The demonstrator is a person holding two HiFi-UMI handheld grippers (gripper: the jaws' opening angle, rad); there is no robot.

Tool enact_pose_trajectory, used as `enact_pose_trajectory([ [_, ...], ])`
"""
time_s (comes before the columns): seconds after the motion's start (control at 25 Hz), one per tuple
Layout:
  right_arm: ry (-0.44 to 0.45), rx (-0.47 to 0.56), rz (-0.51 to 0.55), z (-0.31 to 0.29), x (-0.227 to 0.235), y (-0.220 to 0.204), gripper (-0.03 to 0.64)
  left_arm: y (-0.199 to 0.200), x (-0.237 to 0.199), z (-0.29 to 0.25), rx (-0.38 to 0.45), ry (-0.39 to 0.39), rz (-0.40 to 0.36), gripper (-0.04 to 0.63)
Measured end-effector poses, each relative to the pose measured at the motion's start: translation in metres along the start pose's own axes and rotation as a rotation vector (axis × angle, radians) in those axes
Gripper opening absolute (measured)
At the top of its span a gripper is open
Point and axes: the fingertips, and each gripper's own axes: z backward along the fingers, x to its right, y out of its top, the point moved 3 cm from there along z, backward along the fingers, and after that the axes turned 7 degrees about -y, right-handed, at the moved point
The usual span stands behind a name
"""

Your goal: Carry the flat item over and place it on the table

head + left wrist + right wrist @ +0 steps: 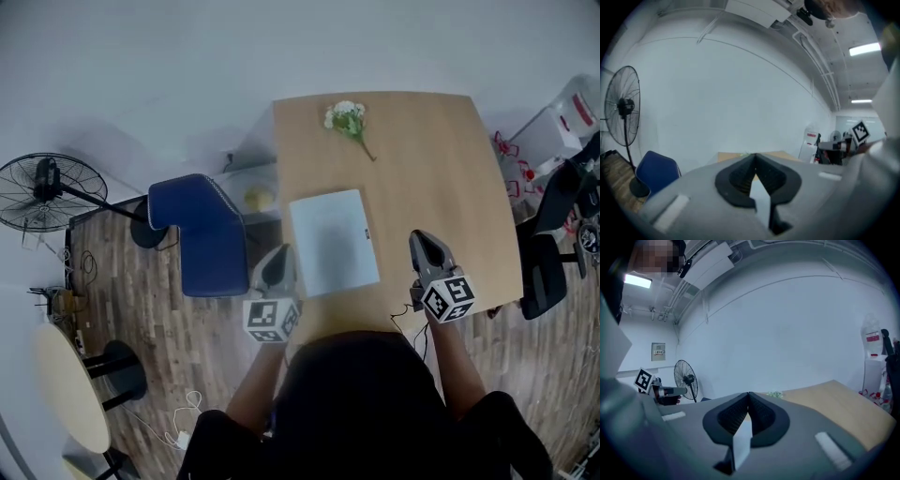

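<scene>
Claws: two, left (279,255) and right (424,240), both closed on nothing, flanking one flat white item (334,242) lying mid-desk (441,169). One flower sprig (349,117) near far edge. Open surface right of item. One blue chair (199,234) beside left edge.

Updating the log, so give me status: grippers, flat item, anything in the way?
Left gripper and right gripper shut, empty. White flat item flat on wooden table, unheld. Flower sprig at far end, apart.

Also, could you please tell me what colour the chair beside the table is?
Dark blue; the chair shows best in the head view.
</scene>
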Motion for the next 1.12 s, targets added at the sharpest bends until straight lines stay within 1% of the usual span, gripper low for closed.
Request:
enact_pose_trajectory([
  [0.08, -0.011, 0.018, 0.005, -0.003, 0.009, 0.007, 0.0, 0.009, 0.002, -0.004, 0.013, 0.007, -0.006, 0.0],
  [0.2, -0.029, 0.018, 0.05, -0.003, 0.013, 0.012, 0.0, 0.013, 0.0, -0.008, 0.034, 0.042, 0.025, 0.0],
  [0.32, -0.053, 0.016, 0.101, -0.001, 0.014, 0.012, 0.0, 0.011, -0.002, -0.008, 0.033, 0.057, 0.049, 0.0],
  [0.48, -0.053, 0.01, 0.084, -0.003, 0.017, 0.012, 0.0, 0.006, -0.001, -0.012, 0.019, 0.064, 0.058, 0.0],
  [0.64, -0.027, -0.01, 0.127, -0.008, 0.013, 0.009, 0.0, -0.005, 0.005, -0.017, -0.001, 0.067, 0.07, 0.0],
  [0.76, -0.02, -0.017, 0.13, -0.009, 0.011, 0.008, 0.0, -0.01, 0.006, -0.018, -0.011, 0.076, 0.084, 0.0],
  [0.84, -0.021, -0.023, 0.122, -0.009, 0.011, 0.006, 0.0, -0.011, 0.003, -0.016, -0.014, 0.081, 0.114, 0.0],
  [0.96, -0.023, -0.031, 0.119, -0.01, 0.014, 0.005, 0.0, -0.008, -0.001, -0.017, -0.005, 0.077, 0.189, 0.0],
  [1.12, -0.027, -0.035, 0.12, -0.01, 0.015, 0.003, 0.0, -0.004, -0.003, -0.019, 0.005, 0.08, 0.192, 0.0],
])
